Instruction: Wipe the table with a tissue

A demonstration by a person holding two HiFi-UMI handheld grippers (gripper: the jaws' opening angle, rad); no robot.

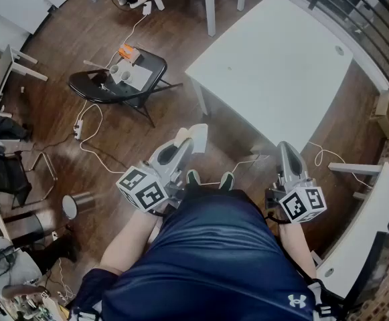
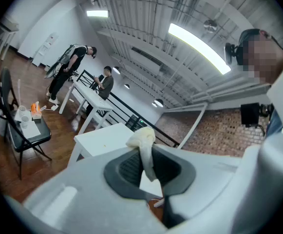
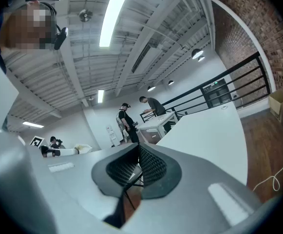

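1. The tissue [image 2: 143, 141], a crumpled white wad, is pinched between the pads of the left gripper [image 2: 146, 164], and a bunch of it sticks up above the tips.
2. In the head view the tissue [image 1: 197, 136] hangs in the air over the wooden floor [image 1: 120, 146], near the bench's [image 1: 268, 65] left corner but not touching it.
3. The left gripper [image 1: 185, 143] is clenched on the tissue and points towards the bench.
4. The right gripper [image 3: 136, 165] is clenched with its pads meeting and nothing between them. In the head view this gripper [image 1: 286, 154] sits just short of the bench's near edge.
5. The white bench top looks bare.
6. A black folding chair [image 1: 117, 85] carrying small items stands well to the left, with white cables [image 1: 90, 142] trailing across the floor beside it.
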